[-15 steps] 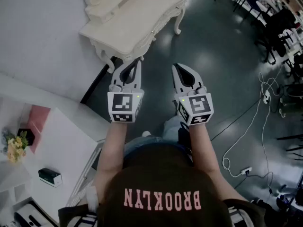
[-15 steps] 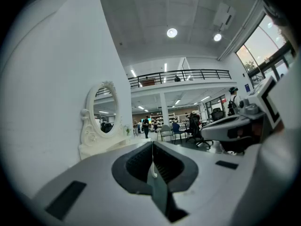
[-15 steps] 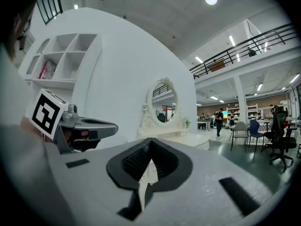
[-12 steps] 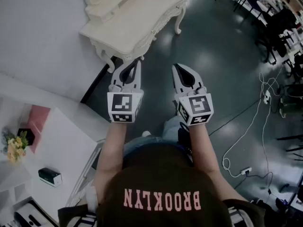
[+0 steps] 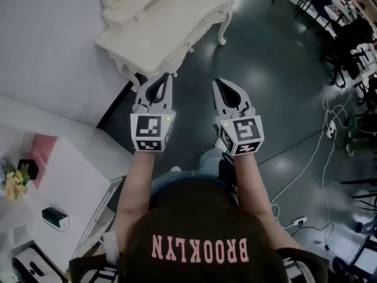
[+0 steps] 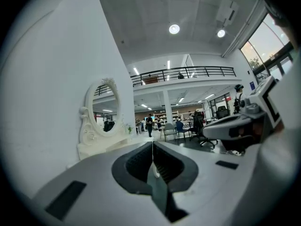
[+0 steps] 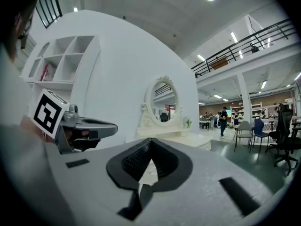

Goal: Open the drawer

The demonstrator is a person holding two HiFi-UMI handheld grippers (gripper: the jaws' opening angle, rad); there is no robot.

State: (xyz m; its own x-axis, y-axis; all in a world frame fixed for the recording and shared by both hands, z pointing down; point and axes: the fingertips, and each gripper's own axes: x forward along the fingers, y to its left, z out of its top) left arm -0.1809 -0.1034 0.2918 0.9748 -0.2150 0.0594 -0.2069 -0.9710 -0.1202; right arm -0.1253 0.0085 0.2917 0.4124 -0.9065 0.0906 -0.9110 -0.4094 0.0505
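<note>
A white ornate dressing table (image 5: 171, 28) with an oval mirror (image 6: 104, 109) stands against the wall ahead, and a small drawer knob (image 5: 188, 43) shows on its front. My left gripper (image 5: 167, 75) is held level in the air, shut and empty, with its tip short of the table's near corner. My right gripper (image 5: 216, 82) hangs beside it over the dark floor, also shut with nothing in it. The left gripper (image 6: 152, 143) has the table to the left of its tip. From the right gripper (image 7: 150, 141) the table (image 7: 188, 139) and mirror (image 7: 163, 101) lie straight ahead.
A white desk (image 5: 70, 187) at the lower left carries yellow flowers (image 5: 15, 183) and a small dark box (image 5: 55, 218). Cables (image 5: 318, 152) trail over the dark floor at the right. Office chairs (image 5: 347, 40) stand at the far right. A white wall (image 5: 47, 46) runs along the left.
The view has shifted slightly, so the desk at the lower left sits lower in the picture. Both grippers stay shut, side by side.
</note>
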